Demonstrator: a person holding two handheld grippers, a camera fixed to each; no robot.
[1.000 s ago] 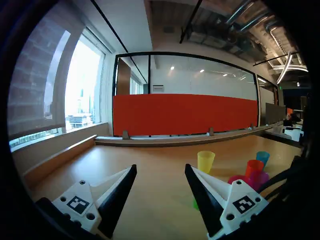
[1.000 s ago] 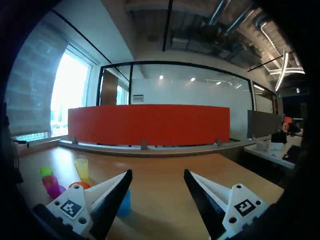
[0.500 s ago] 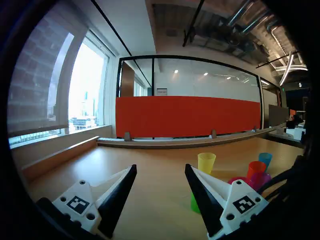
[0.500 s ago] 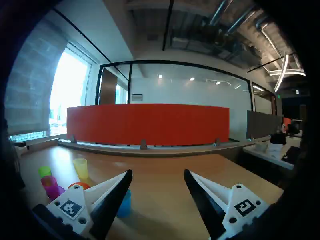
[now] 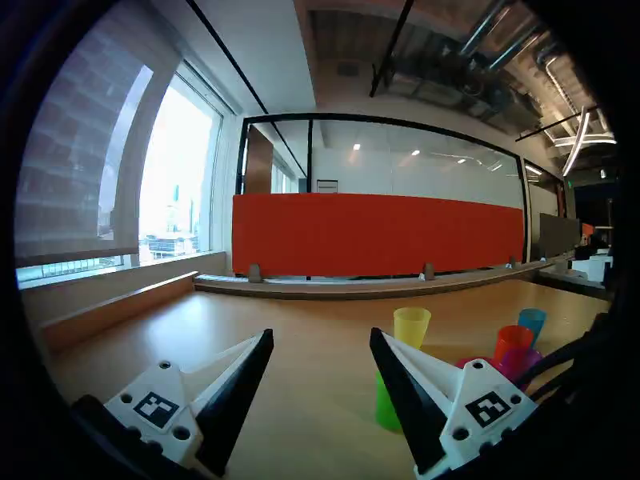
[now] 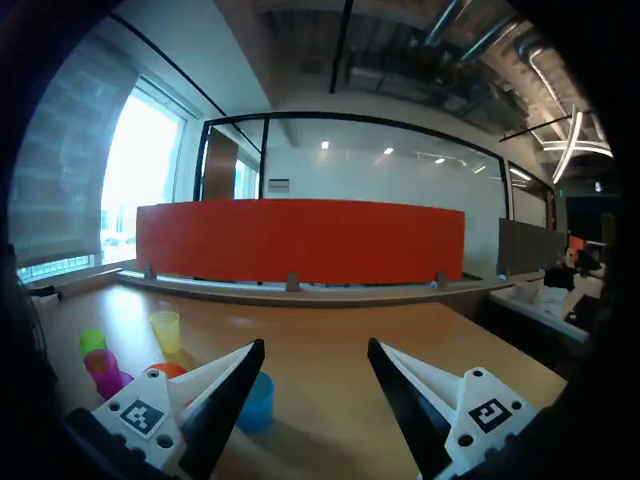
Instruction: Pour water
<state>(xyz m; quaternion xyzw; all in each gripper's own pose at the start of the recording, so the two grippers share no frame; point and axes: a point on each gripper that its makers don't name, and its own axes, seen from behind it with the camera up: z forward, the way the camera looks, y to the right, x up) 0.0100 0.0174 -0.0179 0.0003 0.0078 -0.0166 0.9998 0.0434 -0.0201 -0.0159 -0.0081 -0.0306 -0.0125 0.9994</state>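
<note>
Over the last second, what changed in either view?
Both claws crept slightly nearer the cups: more of the green cup shows by the left claw, and more of the blue cup by the right claw. Nothing was gripped or released. Both claws stayed open and empty, and the cups stayed put on the table.

6 cups, 1 per colour: yellow cup [image 6: 166, 330], green cup [image 6: 92, 342], pink cup [image 6: 99, 364], purple cup [image 6: 116, 386], orange cup [image 6: 166, 370], blue cup [image 6: 259, 402]. 1 wooden table [image 6: 336, 344], 1 red partition [image 6: 300, 240], 1 big window [image 6: 144, 184]. 2 grippers, left gripper [image 5: 321, 331] & right gripper [image 6: 315, 342], 2 fingers ea
</note>
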